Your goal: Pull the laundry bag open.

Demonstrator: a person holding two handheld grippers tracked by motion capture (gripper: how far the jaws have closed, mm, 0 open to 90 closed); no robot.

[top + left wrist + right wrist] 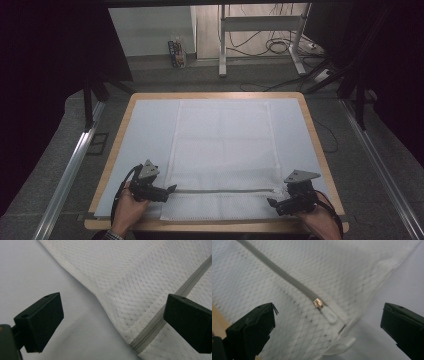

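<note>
Two open tongs (172, 189) (271, 202) flanking mesh bag (222, 145)

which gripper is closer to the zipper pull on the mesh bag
Right. The right gripper is open right at the zipper pull, which lies between its jaws. The left gripper is at the zipper's opposite end, across the mesh bag.

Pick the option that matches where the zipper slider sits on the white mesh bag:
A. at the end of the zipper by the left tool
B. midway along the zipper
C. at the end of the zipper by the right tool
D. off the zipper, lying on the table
C: the metal slider sits at the zipper end between the open jaws of the right tool, near that edge of the mesh bag.
</note>
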